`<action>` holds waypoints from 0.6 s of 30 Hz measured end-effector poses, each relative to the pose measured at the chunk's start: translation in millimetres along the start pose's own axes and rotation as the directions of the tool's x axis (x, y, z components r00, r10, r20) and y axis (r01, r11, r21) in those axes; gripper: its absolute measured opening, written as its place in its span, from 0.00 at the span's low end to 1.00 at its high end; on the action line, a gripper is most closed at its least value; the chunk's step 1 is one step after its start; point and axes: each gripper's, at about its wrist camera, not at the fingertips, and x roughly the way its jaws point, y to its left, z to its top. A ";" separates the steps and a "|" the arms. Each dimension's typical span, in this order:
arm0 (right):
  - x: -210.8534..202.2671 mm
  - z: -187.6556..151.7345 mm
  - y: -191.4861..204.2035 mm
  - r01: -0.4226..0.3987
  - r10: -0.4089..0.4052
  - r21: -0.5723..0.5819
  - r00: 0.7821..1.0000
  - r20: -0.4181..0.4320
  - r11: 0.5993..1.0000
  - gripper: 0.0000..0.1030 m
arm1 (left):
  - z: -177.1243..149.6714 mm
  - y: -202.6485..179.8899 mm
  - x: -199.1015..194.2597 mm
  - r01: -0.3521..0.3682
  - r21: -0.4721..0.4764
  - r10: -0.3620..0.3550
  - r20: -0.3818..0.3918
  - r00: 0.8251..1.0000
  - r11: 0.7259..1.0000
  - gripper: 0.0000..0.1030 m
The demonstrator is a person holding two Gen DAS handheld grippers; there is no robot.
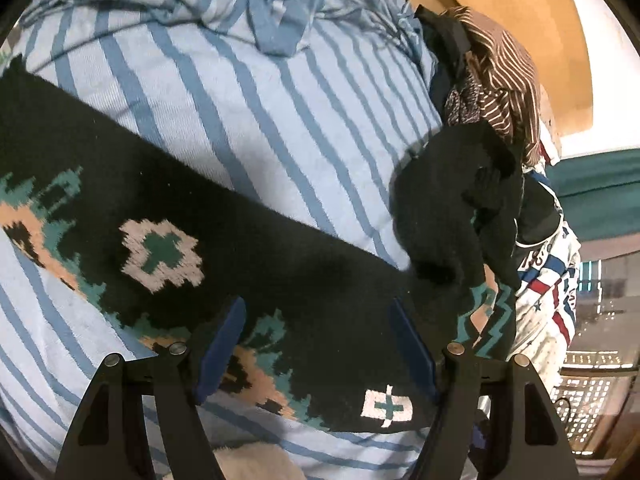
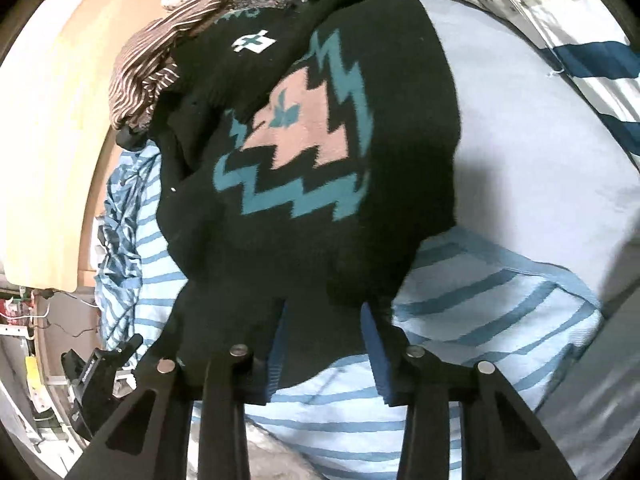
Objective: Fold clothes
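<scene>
Black knit sweater [image 1: 240, 248] with teal and peach patterning lies on the blue-striped bed cover [image 1: 248, 120], and in the left wrist view a long flat band of it, a sleeve or a folded edge by my reading, runs as a diagonal from the upper left down to the lower right, passing straight between and under the left gripper [image 1: 320, 344]. That gripper's jaws stand apart with the knit between them but not pinched, so its long axis crosses the jaw gap at a slant instead of lining up with it. To the right the sweater bunches into a dark mound [image 1: 452, 208], against a pile of other clothes [image 1: 504, 64] near the bed's edge. In the right wrist view the sweater's body [image 2: 304, 152] rises ahead of the right gripper [image 2: 324, 320], the zigzag motif facing the camera and its bulk running away from the jaws toward the pile; the near hem drapes over the blue fingers [image 2: 376, 344], which look spread, though whether they hold any knit I cannot tell. Both grippers sit at the sweater, the left on the flat band, the right on the heaped body, so I judge the sweater half gathered, not yet a neat fold
</scene>
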 end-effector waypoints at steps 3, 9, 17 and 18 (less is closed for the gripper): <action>8.1 -9.7 -4.9 0.003 -0.003 0.000 1.000 -0.023 1.000 0.41 | -0.8 0.4 4.5 -0.016 0.014 0.016 -0.012 1.000 1.000 0.72; 7.7 -18.9 -17.9 0.001 -0.001 0.023 1.000 -0.027 1.000 0.47 | -2.2 -3.0 10.6 -0.017 0.046 0.018 -0.025 1.000 0.999 0.72; -13.6 -1.5 -30.0 0.045 -0.045 -0.038 0.999 -0.009 0.998 0.51 | -6.6 -24.0 47.4 -0.006 0.104 0.014 -0.074 0.997 0.995 0.72; -7.7 -0.3 -30.3 0.047 -0.049 -0.053 0.998 -0.028 0.997 0.51 | -7.1 -26.6 52.0 -0.004 0.111 0.013 -0.080 0.997 0.994 0.72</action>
